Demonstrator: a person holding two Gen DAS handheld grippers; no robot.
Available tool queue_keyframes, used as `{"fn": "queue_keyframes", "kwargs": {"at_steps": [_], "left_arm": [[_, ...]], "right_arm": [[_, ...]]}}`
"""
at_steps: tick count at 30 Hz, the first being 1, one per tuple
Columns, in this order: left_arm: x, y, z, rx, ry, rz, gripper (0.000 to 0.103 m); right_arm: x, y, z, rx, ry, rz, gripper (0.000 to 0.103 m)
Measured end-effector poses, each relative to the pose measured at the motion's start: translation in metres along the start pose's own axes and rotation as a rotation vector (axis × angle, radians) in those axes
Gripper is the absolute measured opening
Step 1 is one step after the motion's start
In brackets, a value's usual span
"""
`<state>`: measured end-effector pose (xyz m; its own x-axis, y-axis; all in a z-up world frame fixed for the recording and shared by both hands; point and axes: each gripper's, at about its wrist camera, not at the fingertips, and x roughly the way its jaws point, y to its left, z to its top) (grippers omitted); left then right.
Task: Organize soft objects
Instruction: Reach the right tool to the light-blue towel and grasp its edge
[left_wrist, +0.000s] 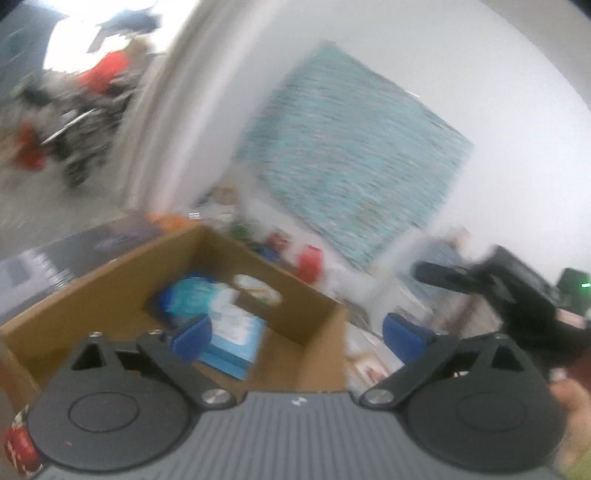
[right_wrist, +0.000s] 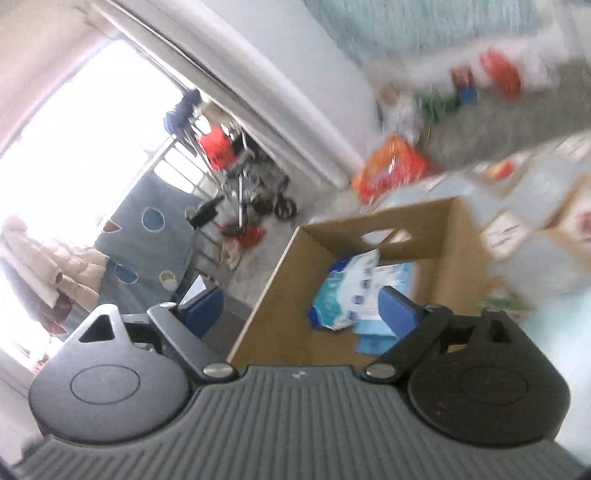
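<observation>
My left gripper (left_wrist: 295, 332) hangs wide and empty above the near edge of the cardboard box (left_wrist: 110, 291); the blue soft packs (left_wrist: 225, 325) lie inside, ahead and below. My right gripper (right_wrist: 303, 306) is wide and empty too, looking straight down on the packs, so I judge it nearer.

Cardboard box (right_wrist: 447, 229): plain brown. Soft packs (right_wrist: 351, 291) inside: light blue and white, with small dark blue marks. Tongs' pads (right_wrist: 397, 310): dark blue on black arms. Wall hanging (left_wrist: 354, 147): turquoise, finely streaked. Packet on the floor (right_wrist: 391, 166): orange-red. Blue-grey cloth (right_wrist: 147, 251) with round pale patches.
</observation>
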<state>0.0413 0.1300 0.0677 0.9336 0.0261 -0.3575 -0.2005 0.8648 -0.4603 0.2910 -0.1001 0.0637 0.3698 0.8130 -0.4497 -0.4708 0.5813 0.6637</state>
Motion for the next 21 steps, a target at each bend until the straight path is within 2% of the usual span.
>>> {"fn": "queue_keyframes", "kwargs": {"at_steps": [2,4,7,10,16,21], "left_arm": [[-0.004,-0.021,-0.009,0.071,0.025,-0.07,0.103],[-0.007,-0.045,-0.02,0.151,0.047,-0.149,0.103],[-0.007,-0.08,-0.04,0.263,0.087,-0.252,0.103],[0.001,-0.113,-0.065,0.353,0.143,-0.343,0.103],[0.019,-0.166,-0.123,0.499,0.255,-0.436,0.103],[0.034,-0.201,-0.165,0.622,0.288,-0.485,0.103]], "right_arm": [[-0.062,-0.012,-0.019,-0.034,-0.067,-0.03,0.101],[-0.118,-0.031,-0.04,-0.024,-0.132,-0.085,0.102],[-0.196,-0.064,-0.079,0.03,-0.231,-0.179,0.102],[-0.257,-0.102,-0.122,0.124,-0.335,-0.279,0.102],[-0.322,-0.157,-0.195,0.265,-0.47,-0.372,0.102],[-0.332,-0.191,-0.218,0.346,-0.555,-0.369,0.102]]}}
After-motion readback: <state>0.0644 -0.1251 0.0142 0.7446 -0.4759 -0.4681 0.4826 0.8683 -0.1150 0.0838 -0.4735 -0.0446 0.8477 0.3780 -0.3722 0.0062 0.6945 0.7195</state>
